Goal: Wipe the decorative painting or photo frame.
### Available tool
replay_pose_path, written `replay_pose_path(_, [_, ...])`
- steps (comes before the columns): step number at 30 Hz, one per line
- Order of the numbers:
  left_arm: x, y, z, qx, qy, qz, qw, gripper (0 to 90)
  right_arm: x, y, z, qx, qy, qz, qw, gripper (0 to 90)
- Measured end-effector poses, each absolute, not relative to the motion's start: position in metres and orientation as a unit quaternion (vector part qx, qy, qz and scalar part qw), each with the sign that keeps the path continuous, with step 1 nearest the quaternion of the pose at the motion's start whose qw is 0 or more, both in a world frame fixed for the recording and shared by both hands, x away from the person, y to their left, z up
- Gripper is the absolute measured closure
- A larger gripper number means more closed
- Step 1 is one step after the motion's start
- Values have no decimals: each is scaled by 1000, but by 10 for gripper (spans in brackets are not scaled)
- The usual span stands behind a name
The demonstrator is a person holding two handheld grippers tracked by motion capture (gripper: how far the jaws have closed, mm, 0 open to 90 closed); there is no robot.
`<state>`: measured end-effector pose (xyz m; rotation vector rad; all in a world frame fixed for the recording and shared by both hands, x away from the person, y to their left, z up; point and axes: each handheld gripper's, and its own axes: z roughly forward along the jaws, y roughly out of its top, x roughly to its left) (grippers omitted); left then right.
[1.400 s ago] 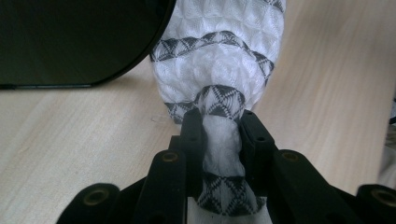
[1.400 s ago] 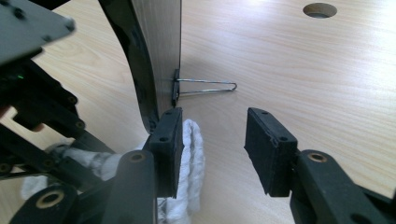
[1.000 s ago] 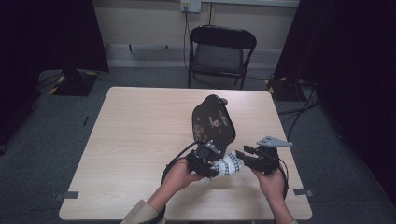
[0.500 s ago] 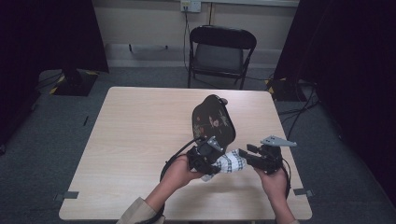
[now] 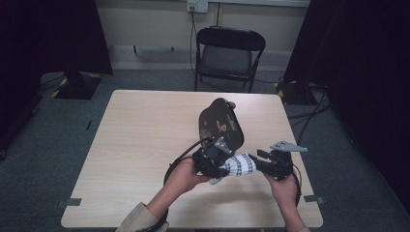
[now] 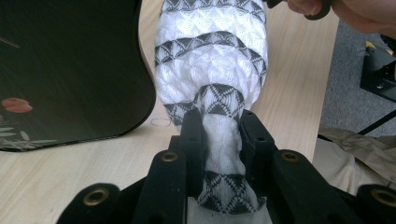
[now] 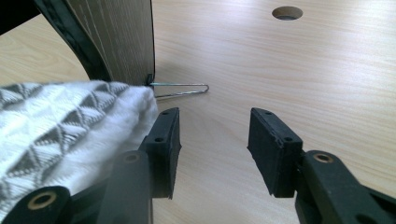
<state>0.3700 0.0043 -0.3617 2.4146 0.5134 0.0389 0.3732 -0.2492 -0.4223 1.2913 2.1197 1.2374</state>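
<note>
With the left tool [image 6: 219,135] clamped on the patterned cloth [image 5: 240,165] near the table's [image 5: 145,145] right front, bring the open, empty right tool [image 7: 212,140] squarely onto the cloth's free end before closing.

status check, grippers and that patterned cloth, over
Left gripper shut on the patterned cloth. Right gripper open, cloth beside its jaw, not between. Black tray close behind the cloth.

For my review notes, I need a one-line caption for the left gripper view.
Left gripper shut on a bunched white-and-grey patterned cloth, beside a black lacquered tray on the wooden table.
</note>
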Motion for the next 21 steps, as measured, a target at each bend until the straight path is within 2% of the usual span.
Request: replay_pose_path(21, [369,2,-316,915,184,47,357,743,373,-243,-423,450,758,439,174,538])
